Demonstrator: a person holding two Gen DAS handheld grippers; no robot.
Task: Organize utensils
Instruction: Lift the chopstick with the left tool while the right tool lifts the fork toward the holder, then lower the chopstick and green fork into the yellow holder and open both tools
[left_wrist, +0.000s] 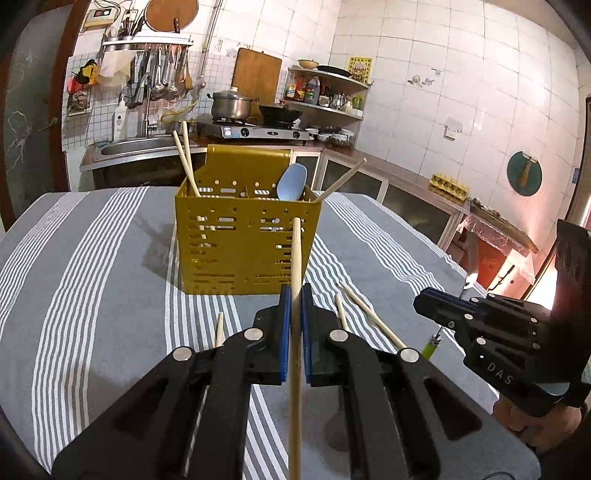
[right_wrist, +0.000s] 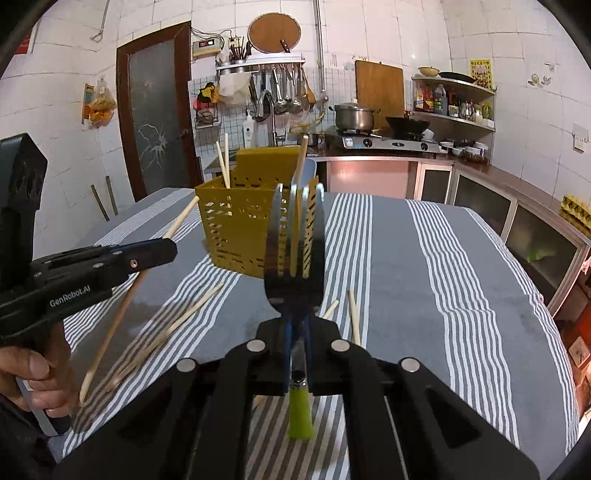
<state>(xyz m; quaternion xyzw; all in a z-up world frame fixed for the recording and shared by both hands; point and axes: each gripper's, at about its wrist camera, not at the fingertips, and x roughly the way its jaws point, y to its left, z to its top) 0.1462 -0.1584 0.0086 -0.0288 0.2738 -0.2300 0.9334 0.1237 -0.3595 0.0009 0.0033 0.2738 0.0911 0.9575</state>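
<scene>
My left claw (left_wrist: 294, 295) pinches one chopstick (left_wrist: 295, 258), my right claw (right_wrist: 297, 325) pinches a fork (right_wrist: 294, 254) before the yellow basket (left_wrist: 243, 240)

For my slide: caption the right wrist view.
Right claw shut on a green-handled fork, facing the yellow caddy.

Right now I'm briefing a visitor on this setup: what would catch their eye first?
Probably the yellow perforated utensil caddy standing mid-table on the striped cloth, with chopsticks and a blue spoon sticking out. Next, the fork with the green handle clamped upright in the right gripper, close to its camera. The left gripper pinches a single chopstick, with loose ones scattered behind it.
</scene>
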